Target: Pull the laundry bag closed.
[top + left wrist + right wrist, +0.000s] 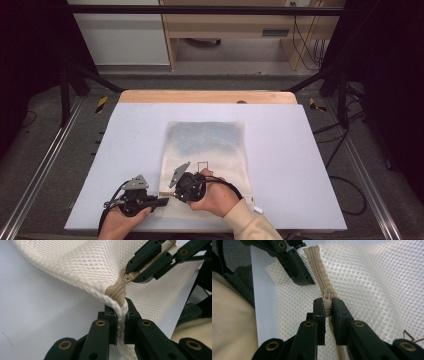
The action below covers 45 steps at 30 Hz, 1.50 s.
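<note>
A cream mesh laundry bag (205, 150) lies flat on the white table, something blue showing through its far half. Its tan zipper (318, 270) runs along the near edge. My left gripper (161, 202) is shut on the bag's near-left corner (121, 315) at the zipper's end. My right gripper (172, 190) is shut on the tan zipper pull (327, 305), a short way along the zipper from that corner. In the left gripper view the right gripper (135, 275) holds the pull (127, 278) just beyond my jaws. In the right gripper view the left gripper (297, 265) shows at the upper left.
The white table (130, 145) has bare surface to the left and right of the bag. A wooden strip (207, 96) runs along its far edge. Black frame posts and cables stand on the floor at both sides.
</note>
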Available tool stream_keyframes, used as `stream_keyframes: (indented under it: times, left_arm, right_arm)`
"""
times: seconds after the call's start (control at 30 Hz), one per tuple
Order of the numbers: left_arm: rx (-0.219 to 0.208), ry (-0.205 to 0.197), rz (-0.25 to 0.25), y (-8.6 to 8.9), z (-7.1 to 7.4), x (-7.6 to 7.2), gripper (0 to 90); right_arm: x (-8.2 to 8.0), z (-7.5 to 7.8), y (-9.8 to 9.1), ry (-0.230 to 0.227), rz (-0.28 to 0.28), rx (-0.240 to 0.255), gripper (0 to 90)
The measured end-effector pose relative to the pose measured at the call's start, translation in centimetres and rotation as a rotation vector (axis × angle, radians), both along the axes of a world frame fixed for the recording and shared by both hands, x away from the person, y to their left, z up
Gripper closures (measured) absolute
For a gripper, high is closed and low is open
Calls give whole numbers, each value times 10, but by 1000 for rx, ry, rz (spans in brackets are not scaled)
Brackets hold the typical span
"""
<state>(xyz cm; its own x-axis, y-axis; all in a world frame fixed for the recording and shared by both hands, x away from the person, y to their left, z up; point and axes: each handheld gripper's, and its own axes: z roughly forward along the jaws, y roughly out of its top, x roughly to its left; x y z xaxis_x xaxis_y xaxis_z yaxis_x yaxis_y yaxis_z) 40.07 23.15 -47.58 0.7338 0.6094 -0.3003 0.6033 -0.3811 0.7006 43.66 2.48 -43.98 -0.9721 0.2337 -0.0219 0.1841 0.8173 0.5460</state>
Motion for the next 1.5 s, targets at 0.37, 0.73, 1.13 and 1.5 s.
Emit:
stream_keyframes:
  times: [0.37,0.73,1.13,1.5]
  left_arm:
    - [-6,-2,-13,-5,-3,-1,838]
    - [-2,-7,-18,-8,-4,-1,836]
    - [-4,-8,-20,-8,-2,-1,835]
    - [-4,-8,-17,-8,-3,-1,834]
  right_arm:
    - [-2,0,-7,5,-4,9,824]
    - [-4,0,-12,11,-10,20,823]
    - [-4,-1,-16,15,-14,5,823]
    - [-4,-3,-24,25,-39,20,823]
